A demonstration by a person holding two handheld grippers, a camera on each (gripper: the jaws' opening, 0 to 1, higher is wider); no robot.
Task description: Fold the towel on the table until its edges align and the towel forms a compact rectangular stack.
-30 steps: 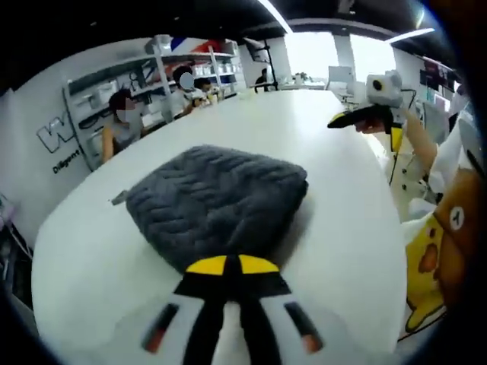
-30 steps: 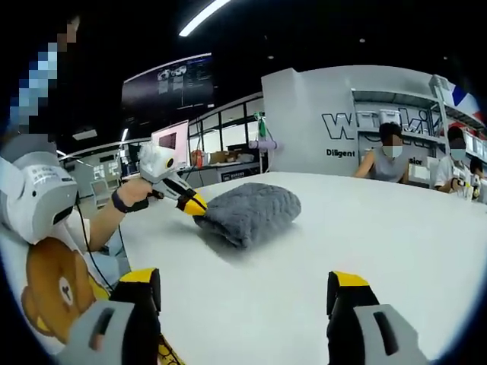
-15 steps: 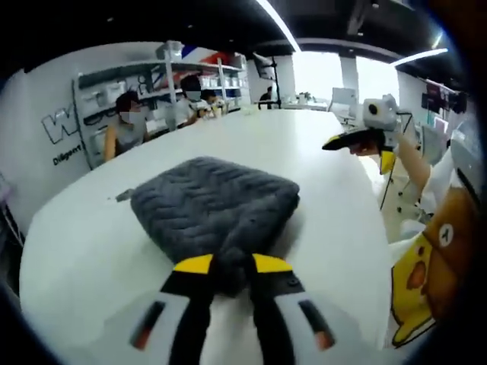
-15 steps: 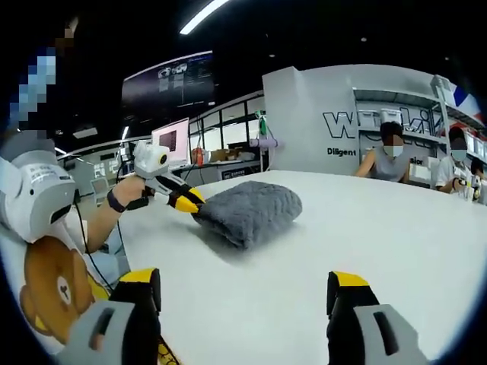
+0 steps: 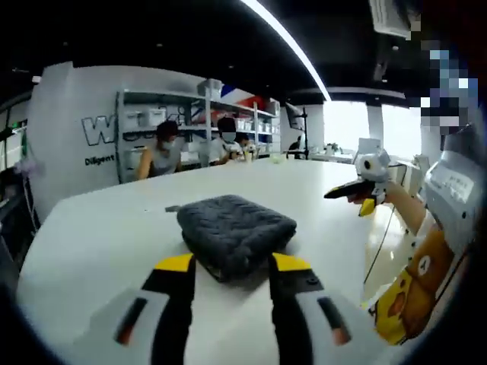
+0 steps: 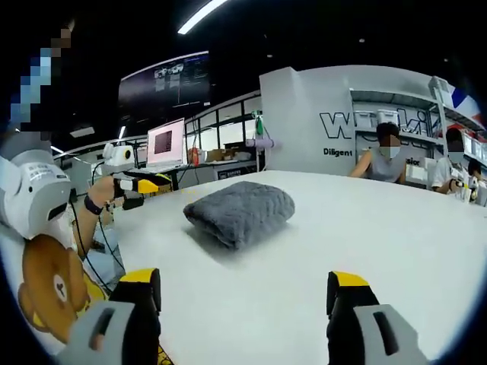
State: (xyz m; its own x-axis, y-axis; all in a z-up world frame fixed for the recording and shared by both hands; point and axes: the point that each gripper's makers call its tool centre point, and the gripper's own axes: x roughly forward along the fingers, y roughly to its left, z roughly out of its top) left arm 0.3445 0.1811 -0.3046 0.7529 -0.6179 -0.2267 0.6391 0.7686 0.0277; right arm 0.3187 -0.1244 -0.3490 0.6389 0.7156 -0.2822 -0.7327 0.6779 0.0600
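The grey ribbed folded towel (image 5: 236,232) lies on the white round table (image 5: 99,228), dead ahead of your released left gripper (image 5: 230,266) (nearer, seemingly untouching); your right gripper (image 6: 243,293) is released.

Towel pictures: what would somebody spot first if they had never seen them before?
First the fluffy grey towel, folded into a thick little stack, alone on the big white table. Next come the yellow-tipped claws: the left claw is open just in front of the towel, not touching it, and the right claw is open too, farther back. Behind the table, people sit near grey shelves.
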